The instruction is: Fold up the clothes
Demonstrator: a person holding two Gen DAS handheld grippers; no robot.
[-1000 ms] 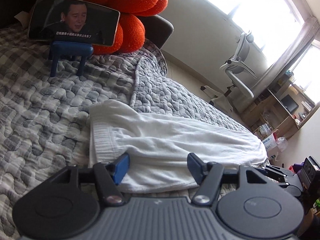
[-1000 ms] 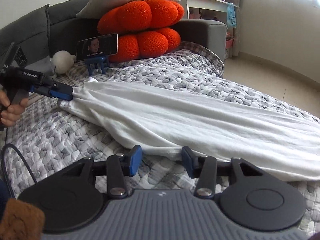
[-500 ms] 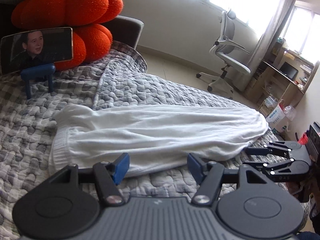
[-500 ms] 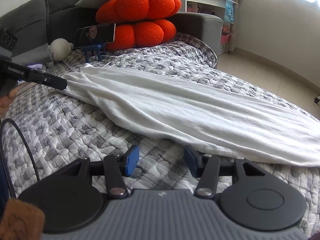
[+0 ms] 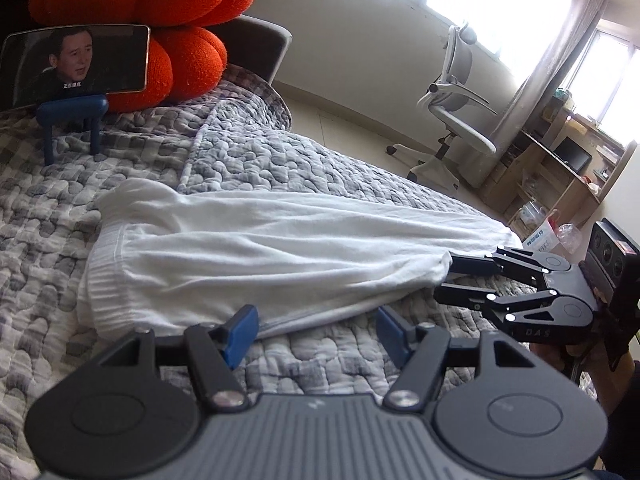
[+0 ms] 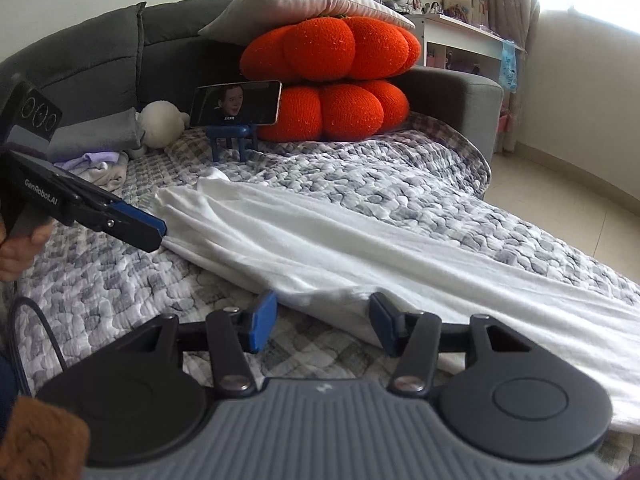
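A long white garment (image 5: 280, 252) lies stretched flat across the grey quilt (image 5: 280, 168), its ribbed band toward the cushions. My left gripper (image 5: 316, 332) is open at the garment's near edge by the band, the hem just ahead of its blue fingers. From the right wrist view the left gripper (image 6: 154, 236) touches the band end of the garment (image 6: 360, 248). My right gripper (image 6: 322, 326) is open, with a fold of the cloth edge between its fingers and the pads off it. In the left wrist view the right gripper (image 5: 443, 279) stands at the garment's far corner, jaws apart.
A phone on a blue stand (image 5: 76, 64) and orange cushions (image 5: 168, 12) sit at the head of the bed. A plush toy (image 6: 162, 124) and a small clothes pile (image 6: 100, 168) lie by the grey backrest. An office chair (image 5: 452, 120) and desk shelves stand beyond the bed.
The right gripper has come up to the garment's far end and now shows in the left wrist view. Cloth now sits between its fingers. The left view has drawn back from the band.
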